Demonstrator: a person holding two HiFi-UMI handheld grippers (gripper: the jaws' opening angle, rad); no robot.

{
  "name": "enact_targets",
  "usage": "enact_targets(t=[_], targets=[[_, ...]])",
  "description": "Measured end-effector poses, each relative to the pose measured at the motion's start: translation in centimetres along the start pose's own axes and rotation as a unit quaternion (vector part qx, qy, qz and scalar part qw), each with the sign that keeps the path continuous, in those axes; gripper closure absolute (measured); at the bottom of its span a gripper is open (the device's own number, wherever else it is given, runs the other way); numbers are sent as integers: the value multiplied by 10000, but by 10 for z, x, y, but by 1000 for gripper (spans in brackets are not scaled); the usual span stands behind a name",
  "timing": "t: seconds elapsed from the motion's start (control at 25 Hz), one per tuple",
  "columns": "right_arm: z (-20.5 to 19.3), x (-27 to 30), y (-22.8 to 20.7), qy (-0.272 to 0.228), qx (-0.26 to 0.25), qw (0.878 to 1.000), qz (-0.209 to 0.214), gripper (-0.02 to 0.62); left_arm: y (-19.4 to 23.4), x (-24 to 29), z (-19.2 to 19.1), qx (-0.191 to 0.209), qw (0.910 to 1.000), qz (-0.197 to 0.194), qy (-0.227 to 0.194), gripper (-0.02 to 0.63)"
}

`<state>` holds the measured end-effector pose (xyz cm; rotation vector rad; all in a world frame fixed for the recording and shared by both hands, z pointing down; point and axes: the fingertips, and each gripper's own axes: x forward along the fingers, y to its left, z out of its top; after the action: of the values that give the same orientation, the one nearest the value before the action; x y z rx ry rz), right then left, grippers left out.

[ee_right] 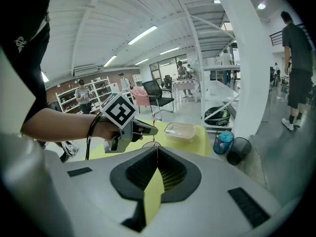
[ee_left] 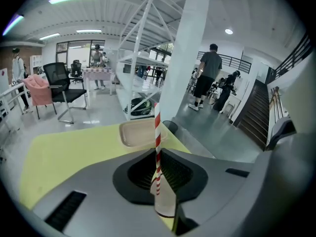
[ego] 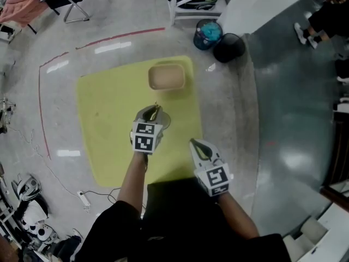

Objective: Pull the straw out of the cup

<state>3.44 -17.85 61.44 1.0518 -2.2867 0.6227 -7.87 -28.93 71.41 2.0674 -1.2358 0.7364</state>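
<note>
Two grippers hung over the yellow mat [ego: 103,119]. The left gripper [ee_left: 158,154] pinched the red-and-white straw [ee_left: 157,127], which stood upright in the clear cup [ee_left: 166,204]. At its five o'clock, the right gripper [ego: 197,145] had its jaws together, empty.

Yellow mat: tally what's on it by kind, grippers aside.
straw: 1
cup: 1
container: 1
Total: 3
</note>
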Motion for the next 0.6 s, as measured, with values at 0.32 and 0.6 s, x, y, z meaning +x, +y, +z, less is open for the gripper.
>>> enact_targets(t=[0.32, 0.6], targets=[[3, -8, 16, -111, -176, 9998, 61, 578, -9, -38, 25, -275, 9978, -159, -585, 540], [18, -22, 35, -365, -292, 9989, -78, 578, -15, -81, 32, -344, 9950, -259, -900, 541]])
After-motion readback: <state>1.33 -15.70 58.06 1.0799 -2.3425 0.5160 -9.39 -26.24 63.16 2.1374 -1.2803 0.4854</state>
